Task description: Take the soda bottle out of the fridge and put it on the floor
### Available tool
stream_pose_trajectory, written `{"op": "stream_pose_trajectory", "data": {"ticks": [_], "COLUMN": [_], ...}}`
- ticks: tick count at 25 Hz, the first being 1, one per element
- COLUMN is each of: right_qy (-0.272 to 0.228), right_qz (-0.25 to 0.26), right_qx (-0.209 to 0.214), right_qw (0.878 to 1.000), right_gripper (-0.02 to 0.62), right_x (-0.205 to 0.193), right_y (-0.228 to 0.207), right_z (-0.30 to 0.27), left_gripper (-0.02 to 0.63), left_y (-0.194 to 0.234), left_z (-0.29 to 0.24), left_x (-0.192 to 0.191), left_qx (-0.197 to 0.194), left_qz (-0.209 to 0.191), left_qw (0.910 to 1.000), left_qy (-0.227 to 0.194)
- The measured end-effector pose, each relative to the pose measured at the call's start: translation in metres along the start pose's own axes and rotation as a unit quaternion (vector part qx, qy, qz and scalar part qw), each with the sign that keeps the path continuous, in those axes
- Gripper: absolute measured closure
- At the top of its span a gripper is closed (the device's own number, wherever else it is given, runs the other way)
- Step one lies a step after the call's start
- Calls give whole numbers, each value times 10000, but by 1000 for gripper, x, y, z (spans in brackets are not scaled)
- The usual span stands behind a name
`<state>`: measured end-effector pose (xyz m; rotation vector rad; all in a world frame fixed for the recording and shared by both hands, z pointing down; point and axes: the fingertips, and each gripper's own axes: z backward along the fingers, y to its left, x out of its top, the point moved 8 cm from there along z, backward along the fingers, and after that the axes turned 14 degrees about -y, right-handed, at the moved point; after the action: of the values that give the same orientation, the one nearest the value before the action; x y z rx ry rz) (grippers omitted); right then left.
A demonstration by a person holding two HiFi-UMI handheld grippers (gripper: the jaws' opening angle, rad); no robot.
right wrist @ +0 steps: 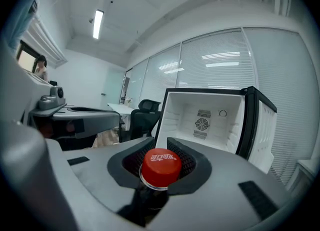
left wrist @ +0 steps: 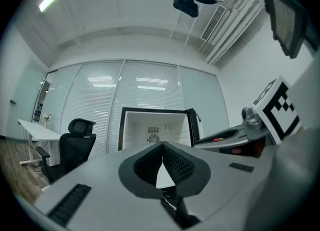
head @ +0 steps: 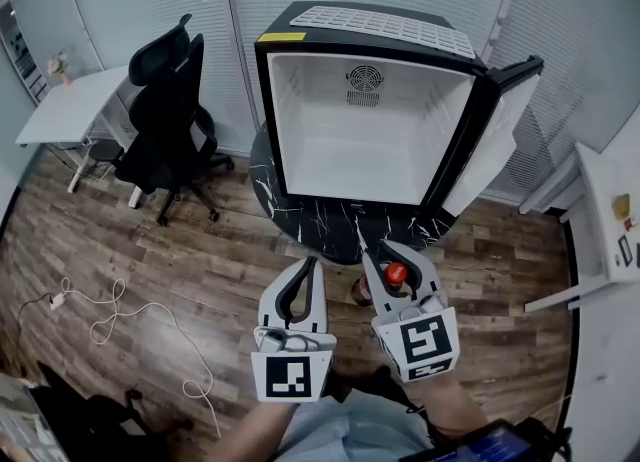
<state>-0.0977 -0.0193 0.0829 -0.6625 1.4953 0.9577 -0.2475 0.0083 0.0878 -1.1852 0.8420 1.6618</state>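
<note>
Office chair is seen far left, beside a white desk. Left gripper: jaws are closed tip to tip, nothing is held. Fridge is set on a black marbled table, with its door swung open to the right. Right gripper: jaws are clamped on the soda bottle at the neck, just under the red cap. The bottle is held outside the fridge, in front of the table, above the wooden floor.

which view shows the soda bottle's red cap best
The right gripper view: the cap of the soda bottle sits large and centred between the jaws of the right gripper, its print visible. The head view shows it small; the left gripper view shows only a red sliver.
</note>
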Motion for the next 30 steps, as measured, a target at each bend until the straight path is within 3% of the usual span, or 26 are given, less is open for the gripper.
{"op": "stream_pose_trajectory", "data": {"ticks": [13, 26, 30], "right_qy": [49, 275, 330], "right_qz": [-164, -459, -484], "right_qx": [168, 338, 421], "right_qw": [9997, 9980, 9974], "right_gripper": [503, 505, 505], "right_x": [-20, -81, -100], "right_y": [-19, -23, -23], "right_z": [48, 82, 90], "left_gripper": [591, 591, 591], "left_y": [-59, -92, -98], "left_z": [10, 40, 42], "left_x": [-6, -53, -66], "left_qx": [-71, 88, 85], "left_qz": [49, 87, 96], "left_qw": [9999, 9962, 9958], "left_qy": [80, 863, 912]}}
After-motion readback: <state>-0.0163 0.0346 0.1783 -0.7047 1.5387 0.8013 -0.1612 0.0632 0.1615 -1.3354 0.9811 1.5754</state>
